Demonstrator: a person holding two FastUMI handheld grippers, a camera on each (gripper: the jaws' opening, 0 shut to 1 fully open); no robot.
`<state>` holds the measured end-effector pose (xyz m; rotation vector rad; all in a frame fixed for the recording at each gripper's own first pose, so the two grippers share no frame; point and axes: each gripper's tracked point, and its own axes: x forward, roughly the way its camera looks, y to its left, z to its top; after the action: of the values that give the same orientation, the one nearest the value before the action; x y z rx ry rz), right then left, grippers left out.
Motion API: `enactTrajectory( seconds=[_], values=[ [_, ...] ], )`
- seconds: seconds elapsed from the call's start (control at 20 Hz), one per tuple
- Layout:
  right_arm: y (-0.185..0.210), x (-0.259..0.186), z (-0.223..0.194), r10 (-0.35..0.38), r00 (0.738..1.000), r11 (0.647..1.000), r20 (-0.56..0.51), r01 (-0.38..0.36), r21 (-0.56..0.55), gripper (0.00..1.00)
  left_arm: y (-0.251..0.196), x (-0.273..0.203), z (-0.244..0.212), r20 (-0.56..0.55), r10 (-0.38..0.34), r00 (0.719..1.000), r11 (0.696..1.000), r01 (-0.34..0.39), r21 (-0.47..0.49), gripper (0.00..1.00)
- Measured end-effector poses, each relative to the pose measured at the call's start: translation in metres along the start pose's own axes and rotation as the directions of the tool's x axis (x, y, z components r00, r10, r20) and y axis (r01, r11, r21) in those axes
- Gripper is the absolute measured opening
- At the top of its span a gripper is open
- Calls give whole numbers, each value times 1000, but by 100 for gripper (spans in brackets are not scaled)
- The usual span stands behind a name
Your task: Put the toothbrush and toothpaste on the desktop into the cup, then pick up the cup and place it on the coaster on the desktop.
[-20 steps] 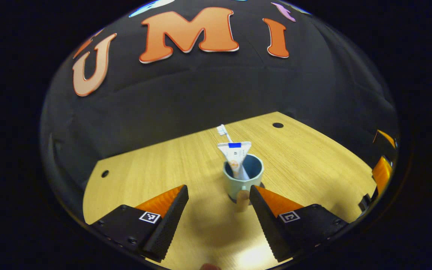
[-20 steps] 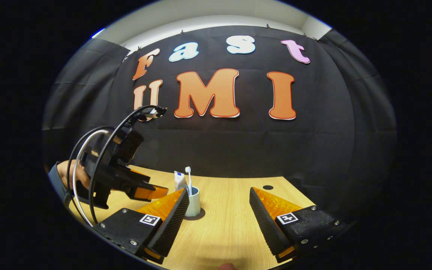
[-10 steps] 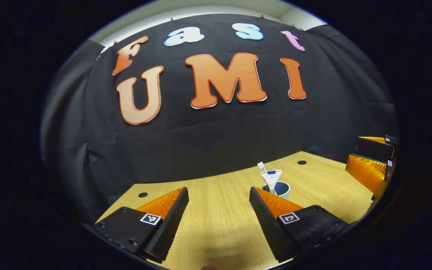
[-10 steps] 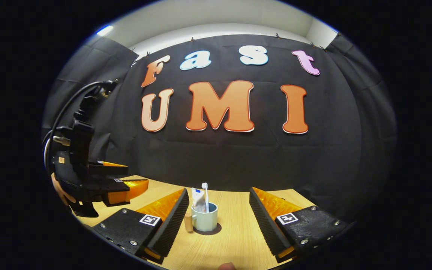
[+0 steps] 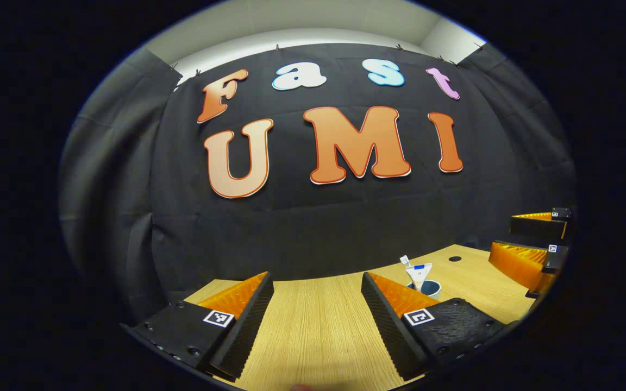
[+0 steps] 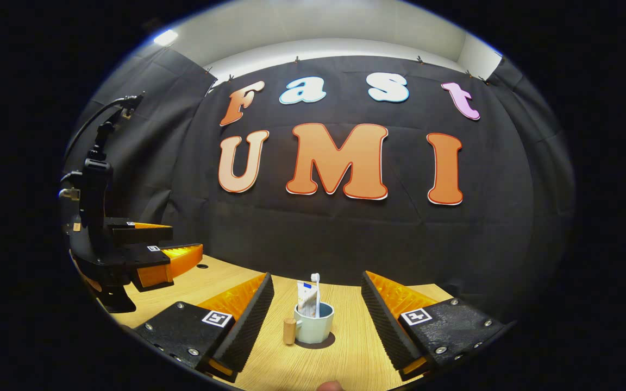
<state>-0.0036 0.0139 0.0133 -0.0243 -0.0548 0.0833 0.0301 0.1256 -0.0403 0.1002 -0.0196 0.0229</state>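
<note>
— Black cloth is hanging behind a pale wooden desk [image 6: 345, 358], and that is where your work is sitting. What are you seeing from the right gripper view?

— You are looking straight at the cup [image 6: 313, 325], standing upright on a dark round coaster [image 6: 328, 341] between your right tool [image 6: 317, 312] fingers but farther off, not touching them. The toothbrush [image 6: 316, 290] and the toothpaste [image 6: 306, 298] are both standing in it, leaning together. The handle [image 6: 289, 330] is sticking out on the cup's left.

— And your tools?

— Your right tool is standing wide apart with nothing between its fingers. Your left tool [image 5: 317, 312] is also spread wide and holding nothing; in the right gripper view you are seeing it off to the left [image 6: 169, 247], raised above the desk and well apart from the cup. From the left gripper view the cup [image 5: 426, 287] is showing small, past the right-hand finger.

— So how far along are you?

— Judging by how things are lying, you are done: both items are in the cup and the cup is resting on the coaster.

— If you are needing to shift it?

— You are dealing with what looks like a glazed ceramic cup: rigid, probably slick, and breakable if knocked. Take hold across the body low down, or at the handle. The tube looks soft and light, the brush thin and stiff; both are standing loose, so you are risking tipping them out if you tilt the cup.
</note>
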Motion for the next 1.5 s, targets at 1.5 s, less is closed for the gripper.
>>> enactTrajectory(
  seconds=[1.5],
  values=[
    [-12,-7,-4,-34,999,999,-33,33,-28,99,6,1,-18,-13,-18,1000,993,16,-116,97]
  ],
)
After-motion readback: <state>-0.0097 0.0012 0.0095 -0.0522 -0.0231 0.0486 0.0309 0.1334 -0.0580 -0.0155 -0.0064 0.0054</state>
